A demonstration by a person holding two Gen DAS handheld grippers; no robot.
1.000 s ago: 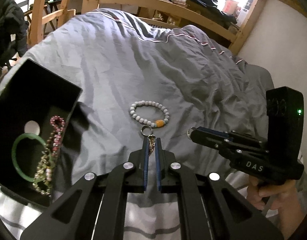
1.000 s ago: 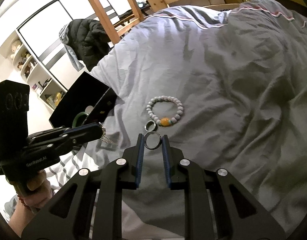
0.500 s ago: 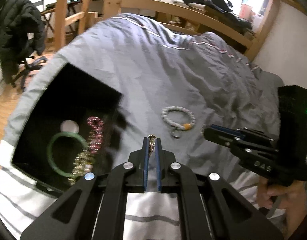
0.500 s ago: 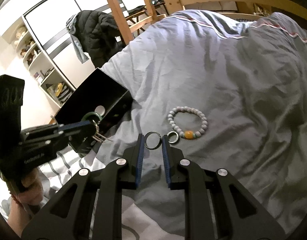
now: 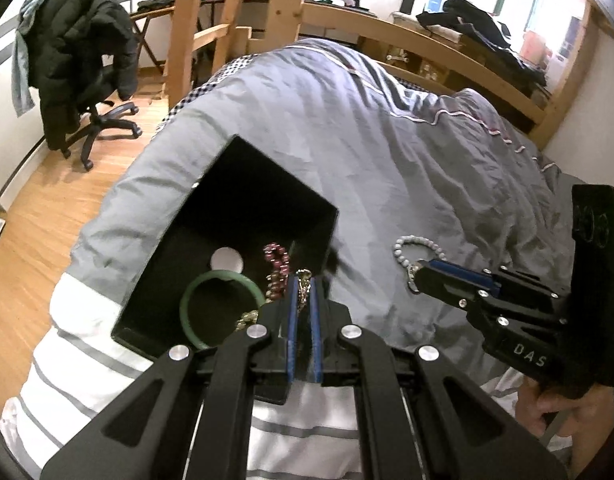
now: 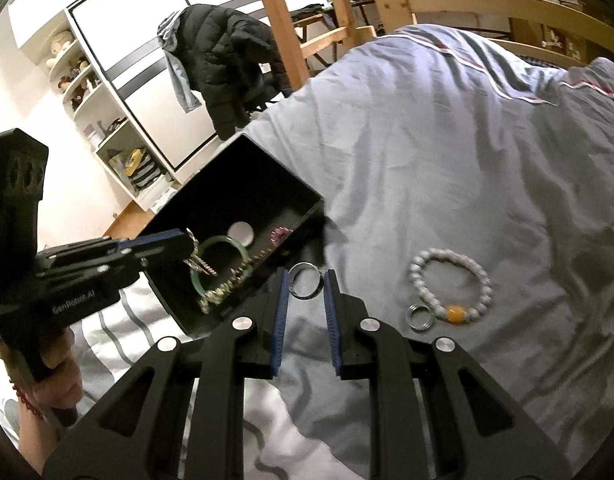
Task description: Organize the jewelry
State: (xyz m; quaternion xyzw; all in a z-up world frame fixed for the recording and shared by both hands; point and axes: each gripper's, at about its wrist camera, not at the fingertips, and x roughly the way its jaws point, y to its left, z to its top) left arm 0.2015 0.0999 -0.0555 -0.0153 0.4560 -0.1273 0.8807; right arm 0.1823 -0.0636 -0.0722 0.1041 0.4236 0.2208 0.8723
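1. The bed [image 5: 387,152] fills both views, spread with a creased grey duvet [image 6: 447,160] whose near end turns to white with grey stripes; a pale wooden frame [image 5: 427,36] runs along its far side.
2. A black jacket [image 5: 75,52] hangs over a swivel chair [image 5: 95,124] on the wooden floor, beyond the bed's left corner.
3. An open black box [image 5: 263,184] sits on the duvet near the striped end. Inside lie a green bangle [image 5: 187,308], a dark red bead bracelet [image 5: 277,260], a pale gold-green bead strand [image 6: 227,286] and a small white disc [image 5: 227,260].
4. The right gripper [image 6: 305,280], gripped by a hand [image 5: 559,412], hovers over the duvet just beside the box's near right corner. Its fingers [image 6: 278,320] pinch a wide silver ring [image 6: 304,286] held upright between them.
5. The left gripper [image 5: 303,284], gripped by the other hand [image 6: 55,376], hovers above the box's near right part. Its fingers [image 5: 291,320] are pressed almost together on a small silvery charm [image 6: 199,262] that dangles from the tips over the bangle.
6. A bracelet of pale grey-white beads [image 6: 451,284] with one orange bead [image 6: 453,314] lies flat on the duvet, well to the right of the box.
7. A small silver ring [image 6: 419,316] lies flat against that bracelet, touching it just left of the orange bead.
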